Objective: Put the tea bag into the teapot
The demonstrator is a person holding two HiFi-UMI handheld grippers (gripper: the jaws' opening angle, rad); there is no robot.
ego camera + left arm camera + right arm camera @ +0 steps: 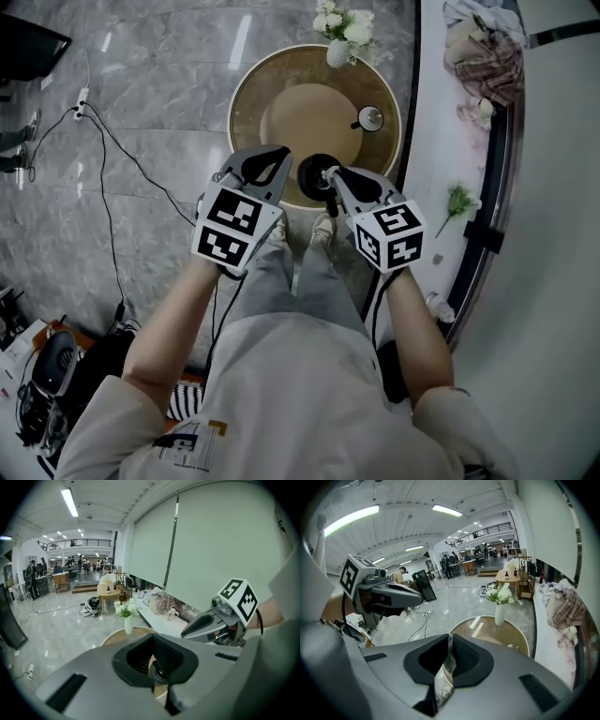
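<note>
A silvery tea bag sachet [443, 681] stands upright between the pads of my right gripper [449, 639], which is shut on it. In the head view my right gripper [328, 175] hangs over the near edge of a round wooden table [253, 103], right beside a black round teapot [314, 169]. My left gripper [284, 151] is just left of that pot, fingertips together and nothing in them. Through the left gripper [152, 641] the dark pot [159, 671] shows in part.
A white vase of flowers [339, 37] stands at the table's far edge, and a small lidded vessel with a handle [370, 118] on its right side. A white curved counter [441, 141] with cloths runs along the right. Cables [112, 178] cross the grey floor at left.
</note>
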